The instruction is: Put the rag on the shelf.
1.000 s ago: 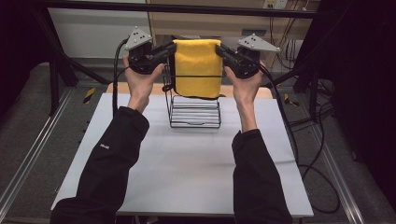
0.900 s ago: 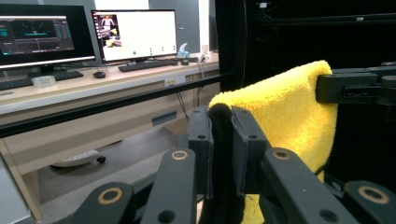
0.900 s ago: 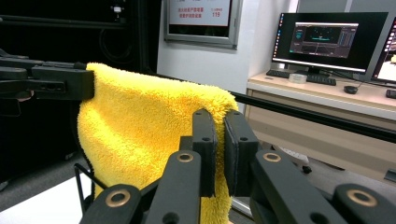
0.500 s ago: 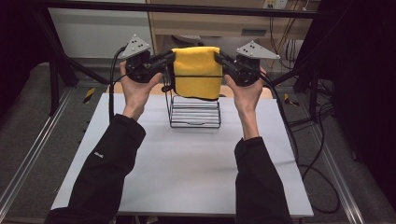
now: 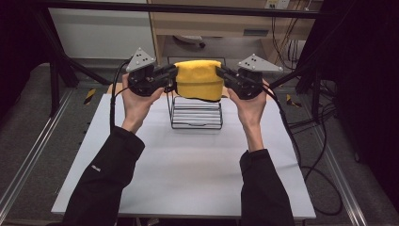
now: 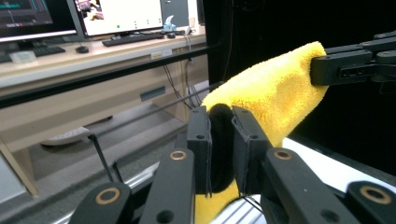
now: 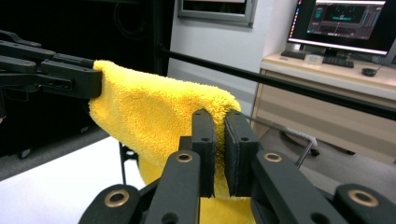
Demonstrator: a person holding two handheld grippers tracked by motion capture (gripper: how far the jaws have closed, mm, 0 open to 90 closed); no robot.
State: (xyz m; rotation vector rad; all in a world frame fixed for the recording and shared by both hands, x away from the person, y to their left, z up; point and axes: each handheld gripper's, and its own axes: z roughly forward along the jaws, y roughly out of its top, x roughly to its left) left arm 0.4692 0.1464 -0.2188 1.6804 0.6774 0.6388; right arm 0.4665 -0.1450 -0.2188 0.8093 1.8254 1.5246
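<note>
Yellow terry cloth (image 5: 198, 80) hung stretched between the two claws, above a black wire rack (image 5: 196, 112) that stood on the white bench (image 5: 188, 169). In the high view the cloth's lower edge draped over the rack's top, though whether it touched the wire could not be told. The left claw (image 5: 171, 75) was clamped on the cloth's left end and the right claw (image 5: 222, 74) on its right end, each held by a hand of a person in black sleeves, with the grey plates on top tilted outward.

In the left gripper view the left claw (image 6: 220, 140) had its jaws nearly together, a dark fold of the cloth (image 6: 275, 88) squeezed between the pads, and the right claw (image 6: 320, 65) gripped the far corner. In the right gripper view the right claw (image 7: 219, 140) pinched a thin edge of the cloth (image 7: 154, 107), while the left claw (image 7: 95, 79) bit the opposite corner. The cloth sagged in a soft hump between the two grips. Monitors and a keyboard sat on a desk (image 6: 70, 56) behind.
</note>
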